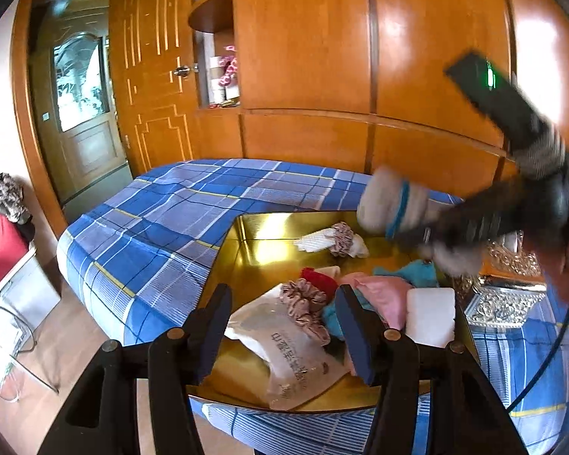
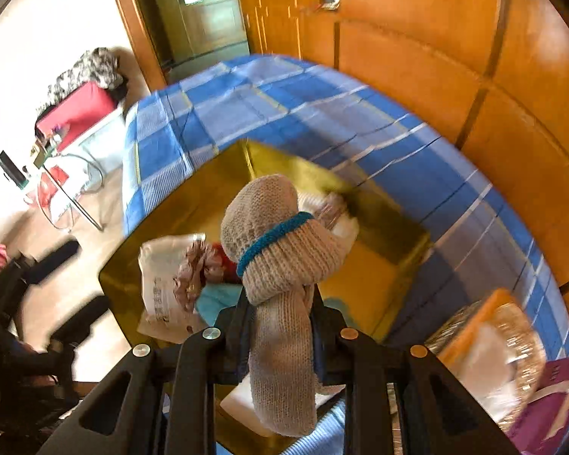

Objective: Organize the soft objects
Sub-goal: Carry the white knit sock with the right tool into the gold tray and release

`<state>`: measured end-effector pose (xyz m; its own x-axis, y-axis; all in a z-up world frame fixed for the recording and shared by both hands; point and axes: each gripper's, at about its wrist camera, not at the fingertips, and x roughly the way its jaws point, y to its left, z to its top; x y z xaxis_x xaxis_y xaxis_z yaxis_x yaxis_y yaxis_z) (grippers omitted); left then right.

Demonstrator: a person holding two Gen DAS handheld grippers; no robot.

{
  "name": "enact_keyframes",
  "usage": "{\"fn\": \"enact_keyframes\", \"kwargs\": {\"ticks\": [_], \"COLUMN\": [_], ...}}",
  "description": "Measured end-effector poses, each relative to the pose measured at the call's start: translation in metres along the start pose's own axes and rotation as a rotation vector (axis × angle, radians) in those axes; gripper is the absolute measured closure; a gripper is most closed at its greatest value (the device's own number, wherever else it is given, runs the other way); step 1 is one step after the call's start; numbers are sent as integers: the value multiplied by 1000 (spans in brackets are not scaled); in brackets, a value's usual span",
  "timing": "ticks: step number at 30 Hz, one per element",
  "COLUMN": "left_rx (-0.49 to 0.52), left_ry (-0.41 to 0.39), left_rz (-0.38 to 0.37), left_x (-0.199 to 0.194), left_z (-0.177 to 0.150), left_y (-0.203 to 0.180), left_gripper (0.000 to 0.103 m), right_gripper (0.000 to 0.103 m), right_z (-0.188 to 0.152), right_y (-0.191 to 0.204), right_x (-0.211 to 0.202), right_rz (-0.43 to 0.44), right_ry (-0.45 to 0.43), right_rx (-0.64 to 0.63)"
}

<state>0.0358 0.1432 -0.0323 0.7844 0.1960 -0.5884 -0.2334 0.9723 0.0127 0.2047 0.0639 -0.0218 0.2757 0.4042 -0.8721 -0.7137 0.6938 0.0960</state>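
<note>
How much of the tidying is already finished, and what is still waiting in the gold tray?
Done, it seems: one white cloth bundle tied with a scrunchie lies at the far side of the gold tray. In hand: the right gripper is shut on a beige sock roll with a blue band. Left: pink scrunchie, plastic bag, pink and blue cloths lie loose before the open left gripper.

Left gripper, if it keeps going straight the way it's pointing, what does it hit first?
Most likely the printed plastic pouch lying in the gold tray, with the pink scrunchie just beyond. The left gripper is open around nothing; depth is uncertain.
</note>
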Motion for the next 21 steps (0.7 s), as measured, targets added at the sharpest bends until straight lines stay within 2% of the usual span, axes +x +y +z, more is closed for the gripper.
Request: {"fn": "enact_keyframes", "kwargs": {"ticks": [6,15,20,21], "left_rx": [-21,-31,-33,-34], "left_ry": [1,20,19,21], "left_rz": [0,-1,1,2], "left_x": [1,6,5,6], "left_z": [0,-3,-4,-5], "left_y": [5,5,4,4], "left_gripper": [44,42,37,37], "right_gripper": [79,78,74,70], "right_z": [-2,-3,-5,-5], "right_y": [10,10,13,12], "right_x": [42,65,61,59], "right_rz": [-134,-196,-214,-211], "right_ry": [18,14,-13,-16], "right_rx": [-24,2,12,23]}}
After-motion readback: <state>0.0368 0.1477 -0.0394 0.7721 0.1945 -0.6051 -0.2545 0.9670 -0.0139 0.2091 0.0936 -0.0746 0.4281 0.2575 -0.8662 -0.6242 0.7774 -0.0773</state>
